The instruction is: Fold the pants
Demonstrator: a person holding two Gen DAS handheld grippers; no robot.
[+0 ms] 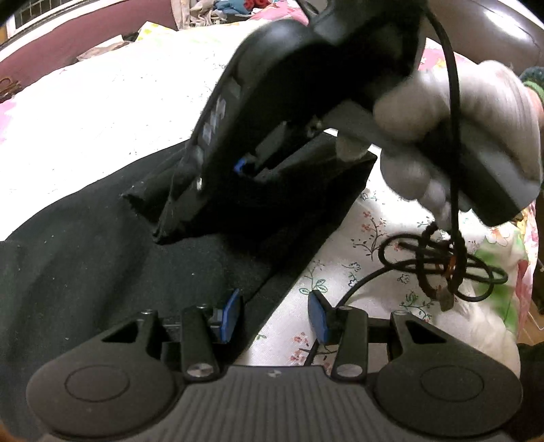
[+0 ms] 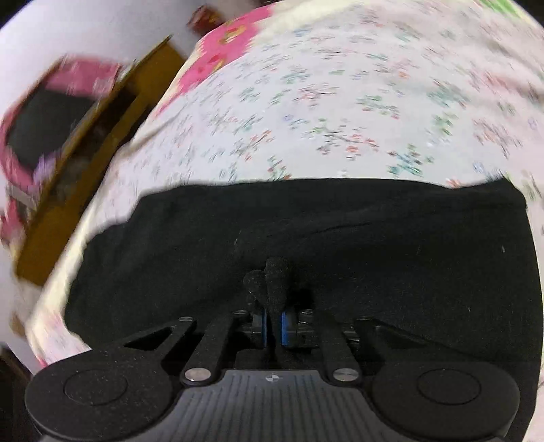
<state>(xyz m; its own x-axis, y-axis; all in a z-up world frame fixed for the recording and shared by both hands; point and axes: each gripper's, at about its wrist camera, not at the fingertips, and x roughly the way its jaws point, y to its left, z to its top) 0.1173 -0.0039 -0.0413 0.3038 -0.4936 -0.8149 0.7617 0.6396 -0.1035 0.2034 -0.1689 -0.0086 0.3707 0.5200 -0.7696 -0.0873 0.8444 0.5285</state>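
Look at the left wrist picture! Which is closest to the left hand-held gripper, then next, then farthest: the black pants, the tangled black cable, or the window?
From the left hand-held gripper:
1. Black pants: nearest, their edge lies right between its open fingers, mostly to the left.
2. Tangled black cable: farther, off to the right on the flowered sheet.
3. Window: farthest, top left corner, beyond the bed.

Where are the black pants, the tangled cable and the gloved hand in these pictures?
pants (image 2: 340, 231): right wrist view, flat black cloth ahead of the claw.
cable (image 1: 438, 258): left wrist view, middle of the tangle on the flowered sheet.
hand (image 1: 452, 115): left wrist view, grey glove's knuckles.
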